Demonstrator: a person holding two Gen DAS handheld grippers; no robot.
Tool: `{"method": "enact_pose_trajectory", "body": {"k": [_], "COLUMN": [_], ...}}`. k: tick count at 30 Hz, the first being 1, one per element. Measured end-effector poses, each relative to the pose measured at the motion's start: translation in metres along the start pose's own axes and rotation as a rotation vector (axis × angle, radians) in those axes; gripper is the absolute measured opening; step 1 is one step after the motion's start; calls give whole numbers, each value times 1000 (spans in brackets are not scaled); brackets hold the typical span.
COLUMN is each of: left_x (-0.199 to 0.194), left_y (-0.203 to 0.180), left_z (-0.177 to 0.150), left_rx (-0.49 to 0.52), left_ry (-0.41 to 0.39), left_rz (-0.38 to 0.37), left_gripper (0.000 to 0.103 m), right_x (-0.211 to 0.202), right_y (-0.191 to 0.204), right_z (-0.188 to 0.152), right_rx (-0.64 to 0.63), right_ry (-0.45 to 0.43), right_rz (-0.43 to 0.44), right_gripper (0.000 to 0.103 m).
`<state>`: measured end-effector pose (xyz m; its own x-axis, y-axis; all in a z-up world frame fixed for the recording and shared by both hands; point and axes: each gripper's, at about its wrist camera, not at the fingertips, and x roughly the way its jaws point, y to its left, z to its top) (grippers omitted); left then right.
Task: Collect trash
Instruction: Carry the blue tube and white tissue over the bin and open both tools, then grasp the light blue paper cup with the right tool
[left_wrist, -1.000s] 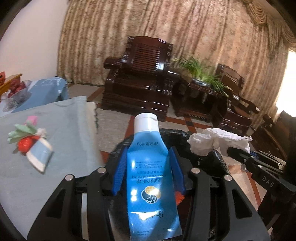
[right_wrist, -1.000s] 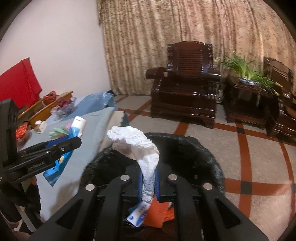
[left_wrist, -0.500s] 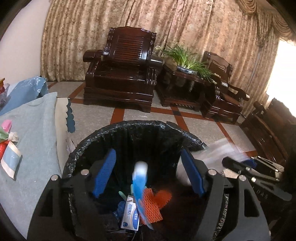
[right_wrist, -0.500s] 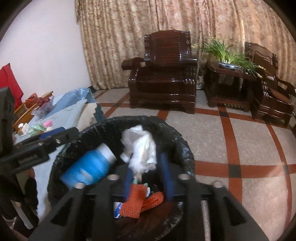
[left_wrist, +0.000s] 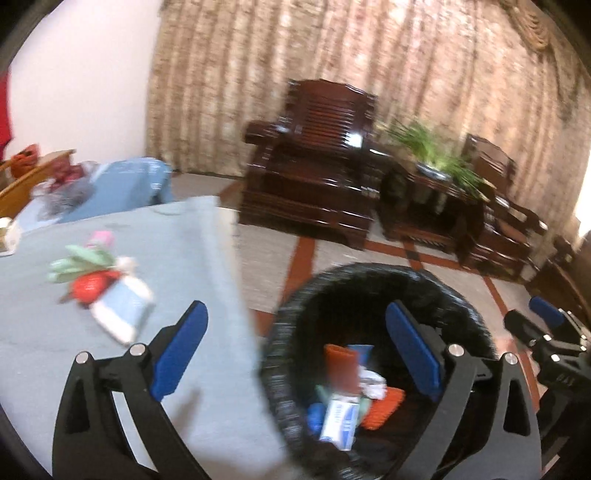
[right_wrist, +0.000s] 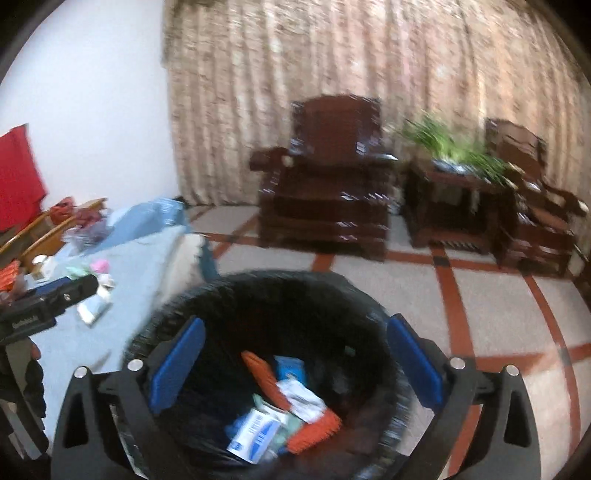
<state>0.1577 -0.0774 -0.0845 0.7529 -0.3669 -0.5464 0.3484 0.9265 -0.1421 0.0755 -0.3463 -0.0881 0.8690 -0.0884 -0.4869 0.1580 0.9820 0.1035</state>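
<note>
A black-lined trash bin (left_wrist: 369, 280) (right_wrist: 280, 291) stands on the floor beside the table. It holds several pieces of trash: a blue-and-white box (left_wrist: 340, 421) (right_wrist: 255, 432), orange mesh (right_wrist: 314, 428), white tissue (right_wrist: 299, 398). My left gripper (left_wrist: 299, 350) is open and empty, over the table edge and the bin's left rim. My right gripper (right_wrist: 295, 362) is open and empty above the bin. A small bundle of trash (left_wrist: 107, 291) lies on the light-blue tablecloth (left_wrist: 110, 362).
Dark wooden armchairs (left_wrist: 317, 162) (right_wrist: 328, 188) and a side table with a green plant (left_wrist: 436, 155) stand before the curtain. Clutter and a blue bag (left_wrist: 125, 184) lie at the table's far end. Tiled floor (right_wrist: 498, 314) lies right of the bin.
Both grippers opened: the blue tube and the tissue dropped into the bin. My left gripper has swung left toward the table; my right has pulled back a little over the bin.
</note>
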Motion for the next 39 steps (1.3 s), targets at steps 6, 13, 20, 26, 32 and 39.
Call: {"method": "enact_pose_trajectory", "body": {"k": [6,13,20,26,32,39], "left_x": [-31,-54,-57,-49,-36,-22], "left_y": [52,108,155,190,219,249], "left_z": [6,4,-1,-7,-14,-25], "left_rx": [-47,-96,-127,-143,-167,-209], "left_ry": [-39,-52,-46,-37,-9,24], "left_rz": [128,237,321,380,412,435], "left_gripper": [95,95,95,95,95,95], "right_x": [7,30,59,96,131,162], "right_y": [58,127,181,220,262,308], "right_z": [18,32,34,25,3,-13], "right_rx": [-42,-88,-116,-148,-223,-328], "right_ry": [-72,-73,-49,21,99,150], "right_rz": [147,253,322,347,380,420], "right_gripper": [97,97,97,97,97,97]}}
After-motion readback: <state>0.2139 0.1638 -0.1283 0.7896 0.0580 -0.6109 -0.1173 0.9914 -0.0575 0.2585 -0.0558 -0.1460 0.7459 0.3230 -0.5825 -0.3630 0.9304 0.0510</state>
